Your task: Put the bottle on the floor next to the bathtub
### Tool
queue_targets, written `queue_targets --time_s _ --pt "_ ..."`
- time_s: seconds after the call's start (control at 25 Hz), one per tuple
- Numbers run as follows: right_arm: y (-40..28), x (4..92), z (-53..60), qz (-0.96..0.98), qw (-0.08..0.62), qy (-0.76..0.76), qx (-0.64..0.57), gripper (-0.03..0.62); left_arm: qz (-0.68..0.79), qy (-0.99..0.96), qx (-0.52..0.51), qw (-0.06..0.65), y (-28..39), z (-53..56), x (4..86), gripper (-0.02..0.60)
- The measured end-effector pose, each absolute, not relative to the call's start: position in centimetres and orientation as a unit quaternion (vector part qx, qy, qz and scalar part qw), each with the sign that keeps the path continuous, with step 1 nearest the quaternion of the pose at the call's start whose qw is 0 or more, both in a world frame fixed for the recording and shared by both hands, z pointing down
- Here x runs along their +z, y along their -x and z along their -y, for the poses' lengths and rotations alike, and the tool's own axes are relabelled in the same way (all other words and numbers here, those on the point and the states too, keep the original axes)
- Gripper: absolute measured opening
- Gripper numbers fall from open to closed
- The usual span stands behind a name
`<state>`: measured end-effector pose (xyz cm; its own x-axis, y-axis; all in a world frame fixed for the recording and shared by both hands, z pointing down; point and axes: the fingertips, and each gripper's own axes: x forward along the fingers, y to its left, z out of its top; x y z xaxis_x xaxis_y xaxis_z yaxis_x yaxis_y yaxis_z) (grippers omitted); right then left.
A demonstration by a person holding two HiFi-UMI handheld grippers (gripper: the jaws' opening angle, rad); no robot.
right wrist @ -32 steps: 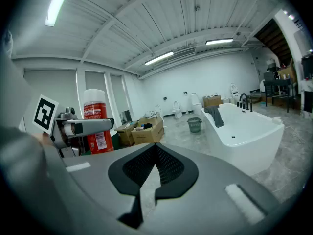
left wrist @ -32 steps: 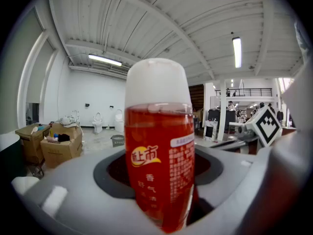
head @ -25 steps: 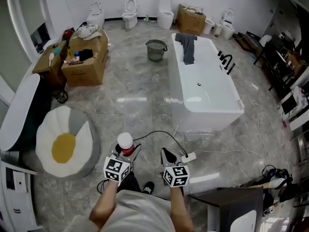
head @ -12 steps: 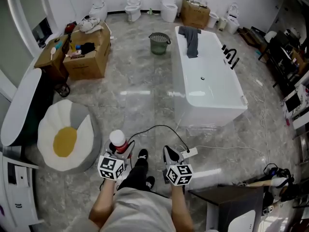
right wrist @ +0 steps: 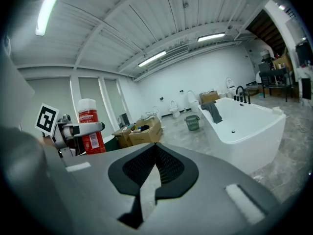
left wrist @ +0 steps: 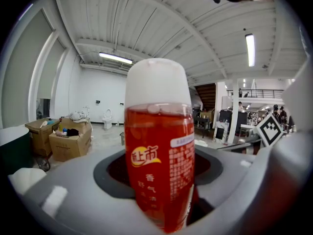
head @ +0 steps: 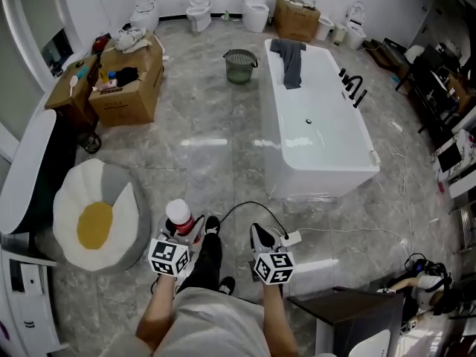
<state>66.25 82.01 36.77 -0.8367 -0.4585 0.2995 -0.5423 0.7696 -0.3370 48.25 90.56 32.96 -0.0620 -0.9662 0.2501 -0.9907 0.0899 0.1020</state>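
Marble-patterned floor (head: pixel 216 132) fills the head view. A white freestanding bathtub (head: pixel 320 181) occupies the upper right of centre, with a grey towel (head: pixel 290 62) draped over its far rim. A fried-egg-shaped cushion (head: pixel 93 225) lies at lower left, an open cardboard box (head: pixel 130 88) at upper left, and a mesh waste bin (head: pixel 239 65) at upper centre. Near the lower edge, the left gripper (head: pixel 183 230) clamps an upright bottle (head: pixel 178 216) of red liquid with a white cap, well apart from the tub. The right gripper (head: pixel 258 235) is closed and empty. The bottle appears nearly full, hence moderately heavy. Its plastic wall is probably stiff but smooth. A mid-body grip below the cap, as shown, should keep it upright for setting down.
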Motion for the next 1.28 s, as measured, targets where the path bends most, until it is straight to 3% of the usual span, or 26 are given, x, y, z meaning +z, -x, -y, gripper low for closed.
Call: queue_targets --time_s 0.44,0.96,1.28 --pt "-58.7 37.9 -73.2 0.937 0.105 -0.251 0.218 0.002 0.721 -0.674 0.042 0.155 -40.8 -78.8 35.3 0.336" --pt "-44.8 40.3 -62.0 0.932 0.174 -0.234 0.215 0.0 0.704 -0.688 0.027 0.176 -27.6 -65.3 36.7 0.336" --pt "-41.2 39.1 -57.2 0.929 0.182 -0.254 0.196 0.002 0.694 -0.7 0.014 0.165 -23.4 -60.8 35.6 0.336"
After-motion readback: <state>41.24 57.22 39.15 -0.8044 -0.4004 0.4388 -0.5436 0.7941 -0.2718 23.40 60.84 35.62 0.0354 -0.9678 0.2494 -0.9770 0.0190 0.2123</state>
